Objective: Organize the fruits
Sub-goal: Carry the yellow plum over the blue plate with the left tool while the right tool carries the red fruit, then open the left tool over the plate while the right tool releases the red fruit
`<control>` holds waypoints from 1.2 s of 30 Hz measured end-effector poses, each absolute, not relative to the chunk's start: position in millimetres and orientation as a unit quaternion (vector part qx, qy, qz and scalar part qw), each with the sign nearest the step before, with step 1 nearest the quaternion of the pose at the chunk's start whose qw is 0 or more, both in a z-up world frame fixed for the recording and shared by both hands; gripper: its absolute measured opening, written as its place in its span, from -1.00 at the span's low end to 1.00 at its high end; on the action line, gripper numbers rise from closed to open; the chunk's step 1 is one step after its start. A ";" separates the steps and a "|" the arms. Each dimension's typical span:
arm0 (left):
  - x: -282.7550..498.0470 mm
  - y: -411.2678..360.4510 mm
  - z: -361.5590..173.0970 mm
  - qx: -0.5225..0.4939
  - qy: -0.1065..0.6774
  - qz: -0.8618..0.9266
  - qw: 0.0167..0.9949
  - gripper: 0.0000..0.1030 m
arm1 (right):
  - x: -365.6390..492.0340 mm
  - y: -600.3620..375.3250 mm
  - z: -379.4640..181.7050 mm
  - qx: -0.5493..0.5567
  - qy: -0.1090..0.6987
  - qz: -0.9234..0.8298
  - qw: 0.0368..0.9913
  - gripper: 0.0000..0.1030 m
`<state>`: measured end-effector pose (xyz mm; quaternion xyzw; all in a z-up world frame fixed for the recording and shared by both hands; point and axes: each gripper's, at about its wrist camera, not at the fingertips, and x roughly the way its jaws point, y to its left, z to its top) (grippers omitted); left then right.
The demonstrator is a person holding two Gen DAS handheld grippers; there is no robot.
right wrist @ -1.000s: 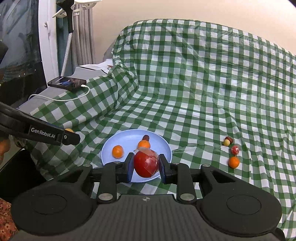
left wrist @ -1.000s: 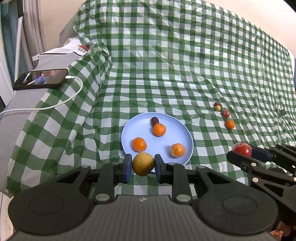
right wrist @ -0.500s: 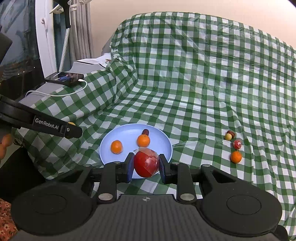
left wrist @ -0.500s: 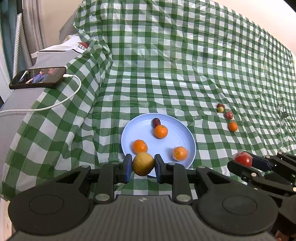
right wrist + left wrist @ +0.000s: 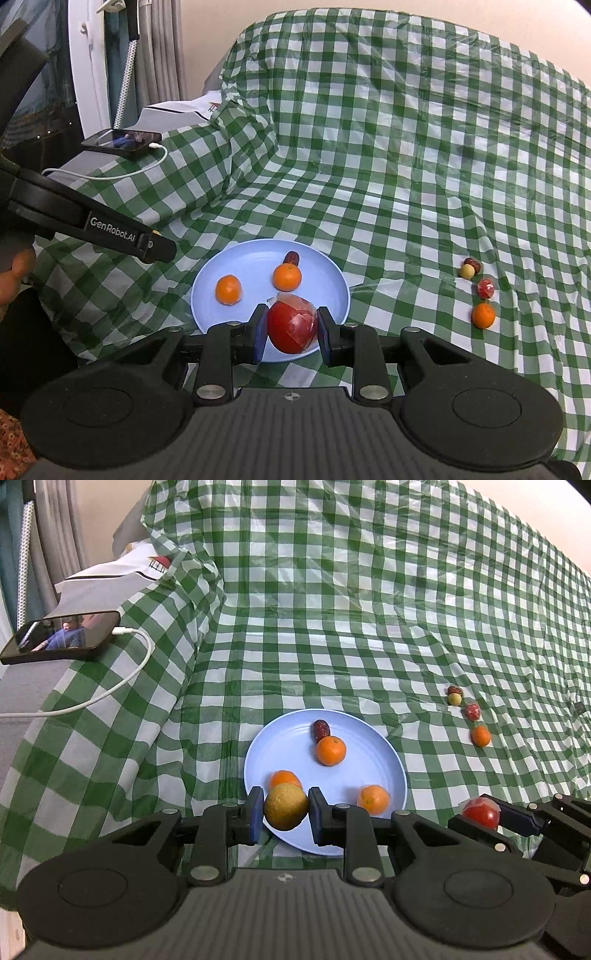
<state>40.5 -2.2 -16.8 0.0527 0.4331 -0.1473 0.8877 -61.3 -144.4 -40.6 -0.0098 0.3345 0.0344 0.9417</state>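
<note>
Your left gripper [image 5: 283, 809] is clamped on a yellow-brown round fruit [image 5: 285, 806], held over the near rim of the blue plate [image 5: 373, 768]. Your right gripper [image 5: 291, 329] is clamped on a wrapped red fruit [image 5: 291, 326] at the same plate's near edge. Three oranges [image 5: 330, 750] and a date [image 5: 321, 730] lie on the plate; four small fruits [image 5: 483, 315] sit on the checked cloth [image 5: 406, 166], well right of it.

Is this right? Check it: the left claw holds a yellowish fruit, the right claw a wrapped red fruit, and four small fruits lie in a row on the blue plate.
One detail is wrong. The four small fruits lie in a row on the checked cloth, right of the blue plate, as the right wrist view shows. The left claw does hold the yellowish fruit, the right claw the wrapped red fruit.
</note>
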 end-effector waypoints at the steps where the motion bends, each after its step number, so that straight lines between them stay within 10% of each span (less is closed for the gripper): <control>1: 43.9 -3.1 -18.8 0.053 0.435 -0.147 0.887 -0.45 | -57.9 -144.4 -42.5 -0.010 0.336 0.035 0.941 -0.43; 32: 142.8 -47.3 -99.6 0.102 0.489 -0.161 0.851 -0.45 | 53.2 -151.9 -114.9 0.000 0.414 0.042 0.910 -0.43; 33: 143.5 -46.9 -99.2 0.098 0.487 -0.167 0.851 -0.35 | 55.0 -151.5 -115.6 -0.001 0.414 0.045 0.909 -0.40; 36: 139.4 -44.0 -91.2 0.081 0.466 -0.178 0.863 0.77 | 59.1 -151.5 -113.9 0.002 0.418 0.056 0.907 0.03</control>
